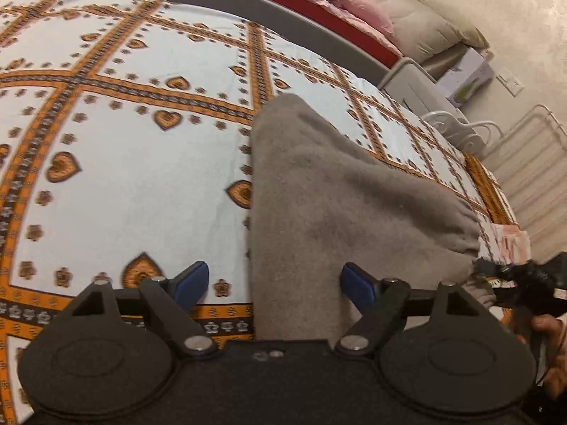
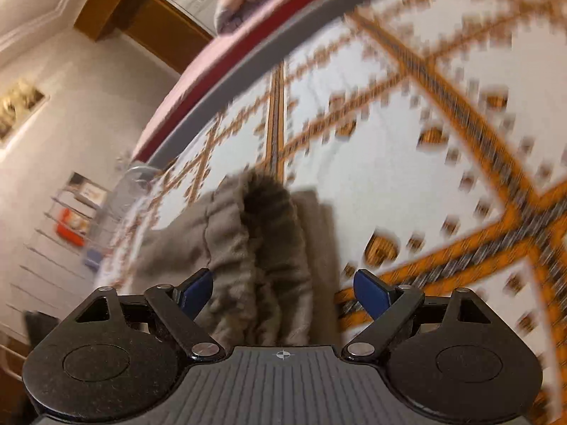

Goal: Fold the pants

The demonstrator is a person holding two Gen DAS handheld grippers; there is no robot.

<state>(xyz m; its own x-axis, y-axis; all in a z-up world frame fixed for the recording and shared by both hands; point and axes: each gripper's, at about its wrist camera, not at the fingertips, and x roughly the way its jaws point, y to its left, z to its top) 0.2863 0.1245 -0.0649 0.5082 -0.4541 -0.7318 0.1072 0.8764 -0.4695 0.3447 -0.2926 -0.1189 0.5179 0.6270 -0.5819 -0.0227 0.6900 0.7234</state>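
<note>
Two grippers in play, both with fingers spread wide and nothing pinched. Left gripper: blue pads apart, one on each side of the near edge of the pants; right pad over grey fleece, left pad over the bedsheet. Contact with the cloth not clear from this view. Right gripper: pads likewise apart, straddling a bunched, gathered part of the pants, probably the elastic waistband, with a dark opening at its far end. Touching or just above: cannot tell. Right view strongly motion-blurred.

Pants on the bed, on the patterned orange-and-white sheet, toward its right side in the left view. Shape there a rough triangle: narrow tip far, broad gathered edge at right near the bed's side. Right gripper visible at that right edge, a hand behind it.

Progress, as judgement only: looks part-folded. Cloth compact, no long legs trailing in either view, layers stacked beside the waistband in the right view, so probably at least one fold in place. Not finished: outline lopsided, waistband rumpled and partly upright, edges not squared. Exact count of folds not readable.

Left to do, likely: grip the near edge and the waistband, bring one end over, flatten, square up. Risk: loose fleece slipping or bunching under open pads.
</note>
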